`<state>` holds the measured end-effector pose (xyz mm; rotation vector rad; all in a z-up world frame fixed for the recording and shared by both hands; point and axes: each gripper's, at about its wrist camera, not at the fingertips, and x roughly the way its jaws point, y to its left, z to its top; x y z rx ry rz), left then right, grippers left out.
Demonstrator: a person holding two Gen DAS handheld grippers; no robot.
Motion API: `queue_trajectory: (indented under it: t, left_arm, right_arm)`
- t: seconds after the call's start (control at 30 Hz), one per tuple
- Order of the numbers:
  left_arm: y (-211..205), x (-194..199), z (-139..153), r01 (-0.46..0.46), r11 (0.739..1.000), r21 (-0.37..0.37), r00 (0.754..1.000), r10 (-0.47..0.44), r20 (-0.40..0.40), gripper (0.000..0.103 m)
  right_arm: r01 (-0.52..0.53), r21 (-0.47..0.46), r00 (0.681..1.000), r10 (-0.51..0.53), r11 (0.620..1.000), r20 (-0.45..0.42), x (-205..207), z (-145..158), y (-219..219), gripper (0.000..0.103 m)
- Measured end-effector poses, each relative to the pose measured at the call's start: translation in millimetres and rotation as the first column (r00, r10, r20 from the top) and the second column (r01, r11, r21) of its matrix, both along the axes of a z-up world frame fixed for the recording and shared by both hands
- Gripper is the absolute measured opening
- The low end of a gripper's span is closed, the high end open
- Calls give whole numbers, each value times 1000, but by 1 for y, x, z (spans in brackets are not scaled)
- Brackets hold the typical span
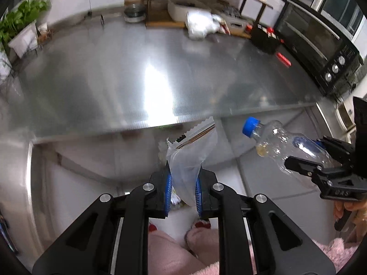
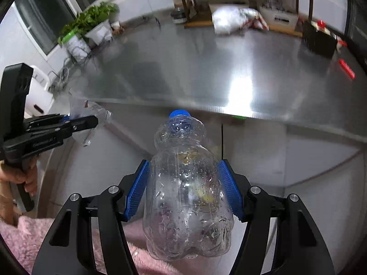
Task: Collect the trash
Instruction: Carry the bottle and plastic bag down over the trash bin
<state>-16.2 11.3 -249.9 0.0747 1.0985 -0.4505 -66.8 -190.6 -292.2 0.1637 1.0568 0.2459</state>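
Left wrist view. Your left gripper (image 1: 183, 189): blue pads pinched narrow on a clear plastic wrapper (image 1: 191, 158), which stands up from between them, its torn serrated top edge level with the front edge of the steel counter (image 1: 114, 87). The wrapper is off the counter, held out over the floor in front of it. Your right gripper (image 1: 307, 160): enters from the right, clamped across the body of a clear plastic bottle (image 1: 282, 144); its blue cap (image 1: 251, 126) points left, toward the wrapper but apart from it. Background items: black toaster oven (image 1: 321, 45) at the counter's right end; green plant (image 1: 20, 20) at far left; white crumpled bag (image 1: 199, 24) near the back wall.

Right wrist view. Your right gripper (image 2: 183, 190): pads spread wide around the bottle (image 2: 185, 194), pressing both its sides; the bottle points away from you, cap (image 2: 179, 114) at the counter's (image 2: 183, 73) front edge, droplets and yellowish residue inside. Your left gripper (image 2: 84, 121): at left, fingers close together on the wrapper (image 2: 91, 114), which is blurred here. Red item (image 2: 346, 68) on the counter at right; identity unclear.
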Motion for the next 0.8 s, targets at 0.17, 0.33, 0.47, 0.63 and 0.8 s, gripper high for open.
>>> queue_trajectory:
  t: [0.17,0.33,0.47,0.63,0.8]
  left_arm:
    - [-3,-12,-41,18,1000,4,998,-18,-64,15]
    - [-4,-16,-96,20,1000,5,988,-19,-156,15]
    - [-6,-11,-142,-8,1000,12,971,11,-237,15]
    - [-16,-5,-190,-9,1000,19,955,14,-296,15]
    - [-21,-4,-235,7,1000,23,942,1,-335,16]
  right_arm:
    - [24,-1,997,-24,1000,-80,-1,-40,4,64]
    - [75,-12,981,-76,997,-176,10,-90,6,64]
    - [122,-15,964,-123,992,-237,20,-128,9,64]
    - [182,-39,941,-186,983,-281,34,-174,12,64]
    - [200,-45,918,-203,979,-339,44,-215,17,64]
